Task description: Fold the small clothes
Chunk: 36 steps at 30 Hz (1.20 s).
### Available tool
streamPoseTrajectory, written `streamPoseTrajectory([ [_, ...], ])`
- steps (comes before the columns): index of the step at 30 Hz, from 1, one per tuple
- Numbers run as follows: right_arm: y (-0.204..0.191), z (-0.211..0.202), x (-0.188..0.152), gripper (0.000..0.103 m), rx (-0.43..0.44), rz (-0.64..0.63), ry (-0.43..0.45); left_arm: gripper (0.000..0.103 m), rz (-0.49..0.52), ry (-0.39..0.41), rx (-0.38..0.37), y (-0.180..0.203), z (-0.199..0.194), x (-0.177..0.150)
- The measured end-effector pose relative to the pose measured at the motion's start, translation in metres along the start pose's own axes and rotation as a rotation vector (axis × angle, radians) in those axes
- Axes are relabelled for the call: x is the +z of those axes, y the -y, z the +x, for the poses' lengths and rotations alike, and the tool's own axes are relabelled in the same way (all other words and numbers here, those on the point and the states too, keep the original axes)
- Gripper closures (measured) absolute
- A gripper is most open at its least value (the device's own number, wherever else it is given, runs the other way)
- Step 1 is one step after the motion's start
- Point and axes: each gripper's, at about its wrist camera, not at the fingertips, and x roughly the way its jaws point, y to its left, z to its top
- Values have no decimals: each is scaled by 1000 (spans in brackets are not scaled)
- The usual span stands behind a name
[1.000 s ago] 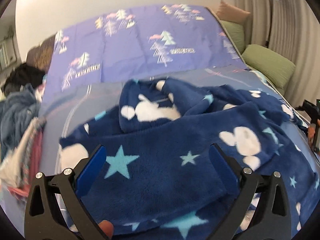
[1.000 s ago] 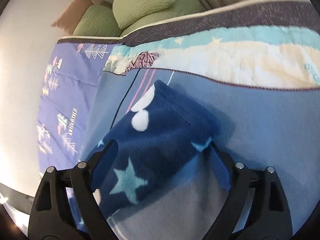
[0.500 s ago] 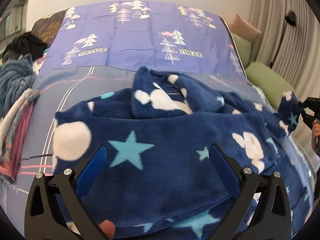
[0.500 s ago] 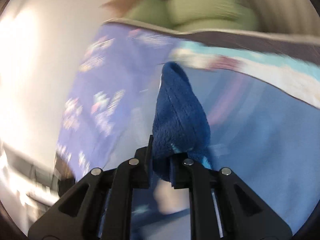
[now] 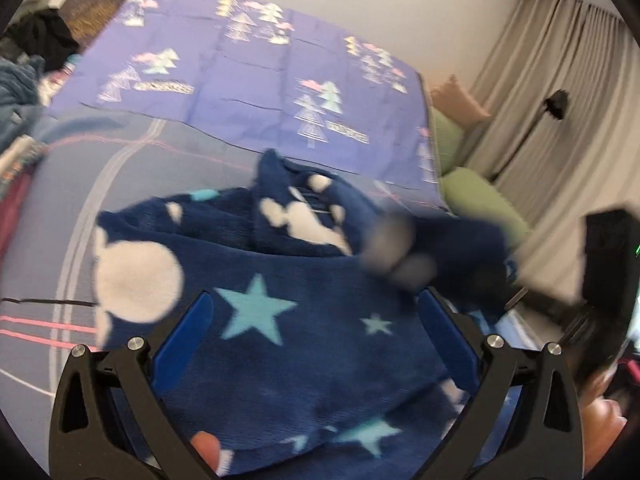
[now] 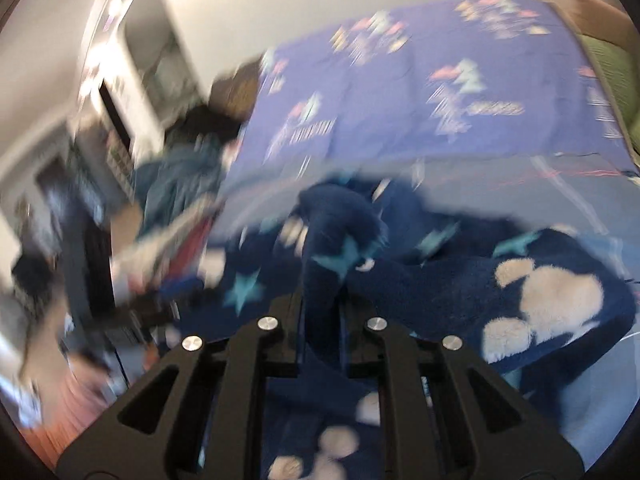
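Observation:
A navy fleece garment (image 5: pixel 280 288) with stars and white mouse shapes lies crumpled on the bed. My left gripper (image 5: pixel 316 320) hangs open low over its near part, blue pads (image 5: pixel 184 336) wide apart with fleece lying between them, unpinched. A fingertip shows at the left gripper's base. My right gripper (image 6: pixel 320 308) is shut on a bunched end of the fleece (image 6: pixel 340 240), held up above the rest of the garment (image 6: pixel 540 296). In the left wrist view that lifted end (image 5: pixel 448 248) is a blur at the right, beside the dark right gripper body (image 5: pixel 608 272).
A purple sheet with tree prints (image 5: pixel 260 80) covers the far half of the bed. A pile of other clothes (image 5: pixel 20 92) sits at the left edge. Green cushions (image 5: pixel 480 196) and a curtain (image 5: pixel 560 80) stand to the right. Dark furniture (image 6: pixel 100 160) lies beyond the pile.
My right gripper closed on the fleece end, lifted it and swung it across over the garment while rolling. My left gripper shifted a little and rolled, still open.

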Motion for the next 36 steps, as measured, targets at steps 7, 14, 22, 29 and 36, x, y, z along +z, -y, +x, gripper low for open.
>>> streamPoseTrajectory([
  [7, -16, 22, -37, 90, -49, -93, -87, 1, -51, -89, -89, 7, 21, -7],
  [14, -19, 25, -38, 85, -52, -133, -57, 1, -159, -170, -222, 14, 37, -12],
  [22, -30, 24, -42, 68, -53, -188, -44, 9, -230, -249, -183, 34, 77, -3],
  [29, -31, 12, -43, 40, -23, -214, -26, 67, -233, -281, -192, 37, 86, -3],
  [36, 0, -24, -37, 27, -44, -127, 52, 89, -203, -234, -156, 27, 73, 2],
])
